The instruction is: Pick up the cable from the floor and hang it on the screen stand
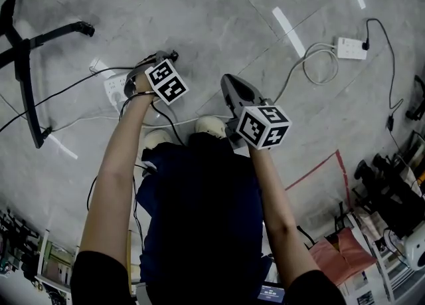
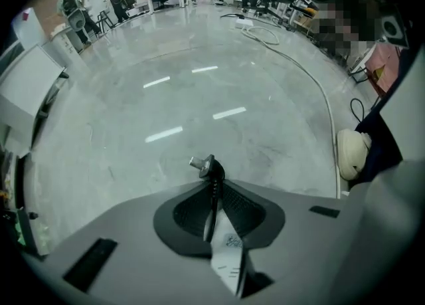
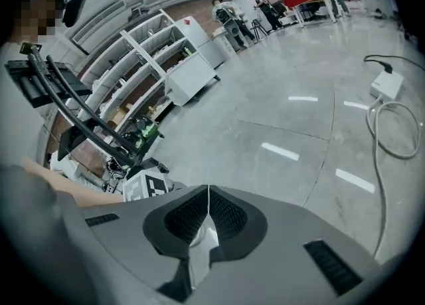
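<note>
left gripper (image 2: 213,194) pinching the black cable (image 2: 208,166) just behind its plug, low over the grey floor (image 2: 199,98), right gripper (image 3: 208,197) hovering to the right, jaws pressing together, holding nothing

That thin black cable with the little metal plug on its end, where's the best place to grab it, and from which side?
Probably the ribbed black collar just behind the metal plug, from straight above. The cable trails flat on the floor, so only its top is free, and the thicker collar should not slip. The left gripper is shut on it there.
</note>
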